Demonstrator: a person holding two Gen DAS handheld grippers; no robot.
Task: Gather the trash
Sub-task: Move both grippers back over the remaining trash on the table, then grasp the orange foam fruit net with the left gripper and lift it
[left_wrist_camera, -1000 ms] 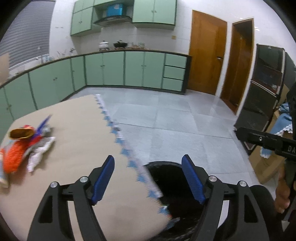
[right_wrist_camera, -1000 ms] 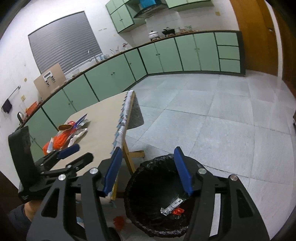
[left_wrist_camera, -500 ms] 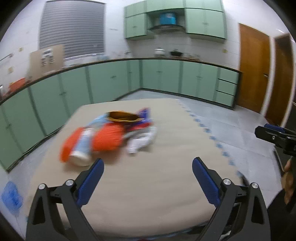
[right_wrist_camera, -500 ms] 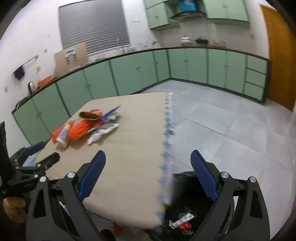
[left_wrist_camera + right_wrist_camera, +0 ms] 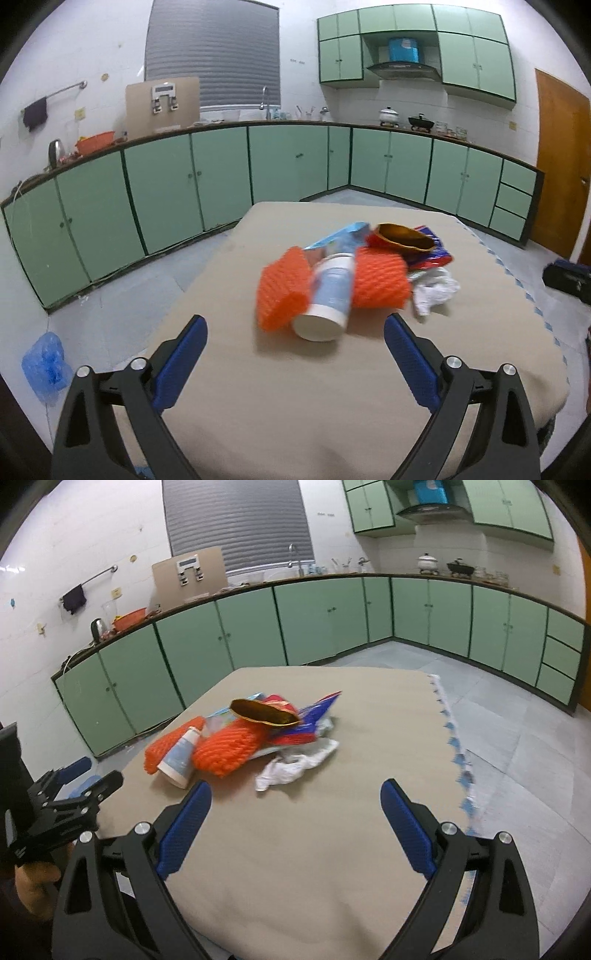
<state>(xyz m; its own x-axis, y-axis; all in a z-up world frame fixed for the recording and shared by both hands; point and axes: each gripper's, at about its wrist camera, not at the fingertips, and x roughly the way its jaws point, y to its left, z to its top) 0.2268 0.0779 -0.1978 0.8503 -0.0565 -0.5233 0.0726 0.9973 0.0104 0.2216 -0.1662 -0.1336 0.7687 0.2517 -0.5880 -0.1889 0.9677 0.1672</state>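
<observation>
A heap of trash lies on the beige table (image 5: pixel 332 387) (image 5: pixel 295 867). It holds two orange foam nets (image 5: pixel 282 288) (image 5: pixel 229 751), a white and blue bottle on its side (image 5: pixel 328 295) (image 5: pixel 179 757), a crumpled white wrapper (image 5: pixel 434 290) (image 5: pixel 291 770), a gold-lined red bowl (image 5: pixel 402 238) (image 5: pixel 264 710) and blue-red packets (image 5: pixel 432 251) (image 5: pixel 314 716). My left gripper (image 5: pixel 295 350) stands open just short of the bottle, nothing between its fingers. My right gripper (image 5: pixel 295 816) is open too, a little short of the white wrapper. The left gripper (image 5: pixel 70 794) also shows at the right view's left edge.
Green cabinets (image 5: pixel 221 177) run along the far walls under a counter with pots and a kettle. A blue plastic bag (image 5: pixel 46 363) lies on the tiled floor left of the table. A wooden door (image 5: pixel 561 166) stands at right. The table's fringed edge (image 5: pixel 458 760) borders bare floor.
Both grippers have swung left from over the black trash bin to face the heap on the table. Their jaws have spread wider. The bin is out of view now.
</observation>
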